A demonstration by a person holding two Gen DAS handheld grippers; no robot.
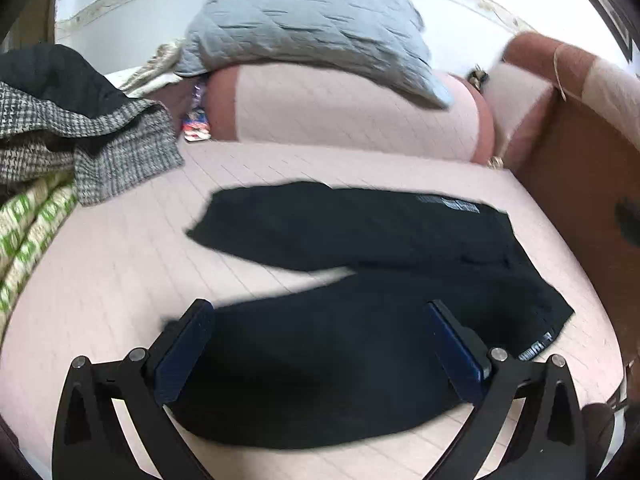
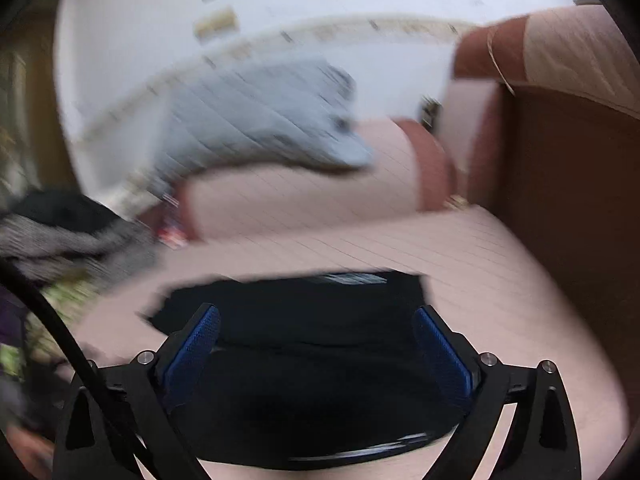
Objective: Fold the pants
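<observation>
Black pants (image 1: 360, 280) lie flat on the pink sofa seat (image 1: 120, 260), legs spread toward the left, waistband with a label at the right. My left gripper (image 1: 318, 308) is open, its blue pads over the near leg, holding nothing. In the blurred right wrist view the pants (image 2: 312, 380) fill the space under my right gripper (image 2: 316, 316), which is also open and empty.
A grey quilted cushion (image 1: 312, 24) rests on the sofa back. A checked coat (image 1: 92, 148) and a green patterned blanket (image 1: 28, 232) pile at the left. The brown sofa arm (image 1: 580, 200) rises at the right. A black cable (image 2: 52, 320) crosses the right wrist view.
</observation>
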